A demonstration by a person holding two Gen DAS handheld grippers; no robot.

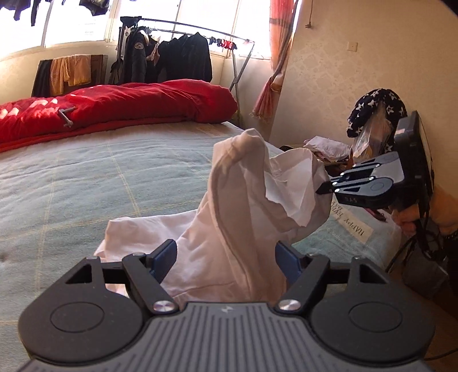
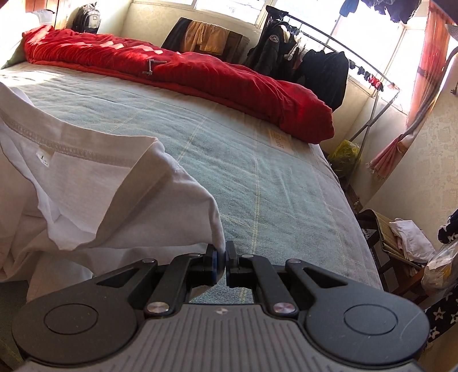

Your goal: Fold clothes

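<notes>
Blue-padded fingers [image 2: 214, 259] of right gripper [image 2: 221, 257] pinching soft white garment [image 2: 86, 183] hem.

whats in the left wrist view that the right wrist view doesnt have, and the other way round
Only the left wrist view shows the right gripper from outside, pinching the white garment, plus the left gripper open with cloth bunched between its fingers.

Only the right wrist view shows the garment's neck label, a backpack and a yellow bag.

Both show the bed, red quilt and clothes rack.
</notes>
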